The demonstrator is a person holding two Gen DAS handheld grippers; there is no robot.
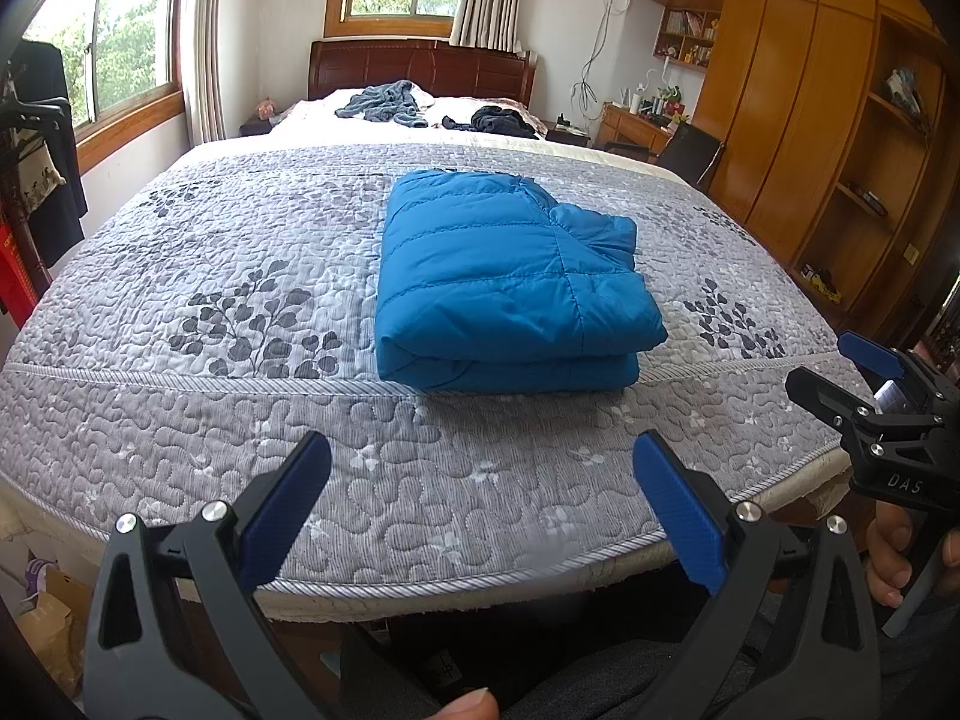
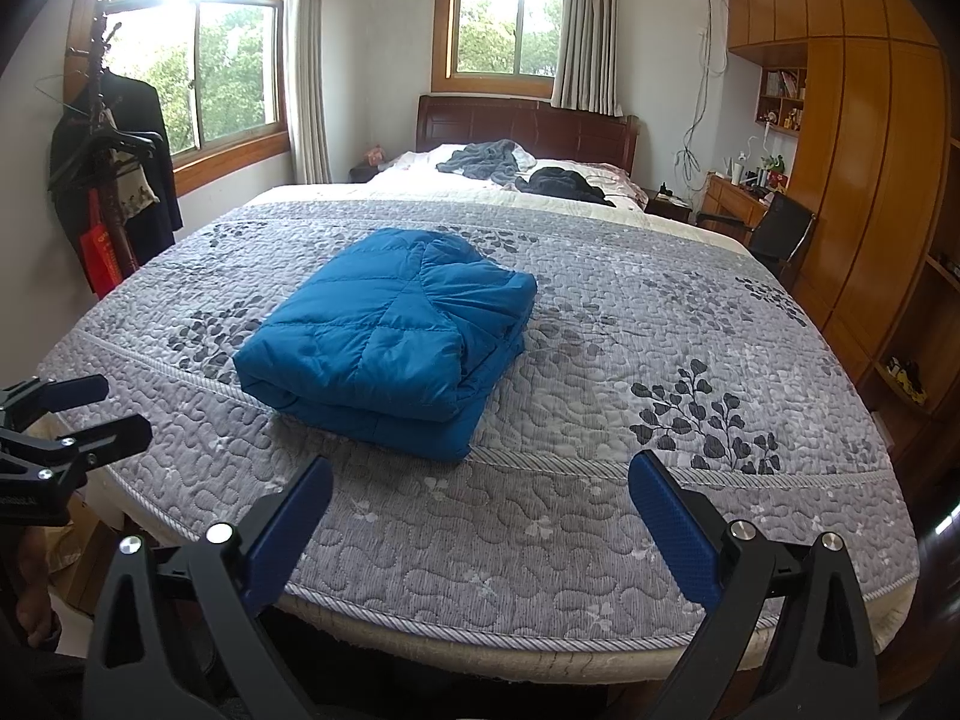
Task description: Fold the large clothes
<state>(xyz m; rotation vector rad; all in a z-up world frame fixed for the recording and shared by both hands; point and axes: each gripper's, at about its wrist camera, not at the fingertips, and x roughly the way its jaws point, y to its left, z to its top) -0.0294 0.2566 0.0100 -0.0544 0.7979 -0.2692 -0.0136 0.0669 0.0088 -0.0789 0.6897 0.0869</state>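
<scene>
A blue quilted jacket [image 1: 510, 282] lies folded into a thick rectangular bundle on the grey patterned bedspread [image 1: 252, 300], near the foot of the bed. The right wrist view has the same jacket [image 2: 390, 342] left of centre. My left gripper [image 1: 480, 456] hangs open above the bed's near edge, short of the jacket, holding nothing. My right gripper [image 2: 480, 480] is also open and empty, back from the jacket over the foot of the bedspread [image 2: 630, 360]. Each gripper appears at the side of the other's view: the right gripper [image 1: 840, 372], the left gripper [image 2: 114, 408].
A grey garment [image 1: 384, 101] and a dark garment [image 1: 501, 120] lie crumpled near the pillows by the wooden headboard [image 1: 420, 66]. Wooden wardrobes and shelves [image 1: 840, 138] line the right wall, with a desk and chair [image 1: 690, 150]. A coat rack [image 2: 114, 180] stands left of the bed.
</scene>
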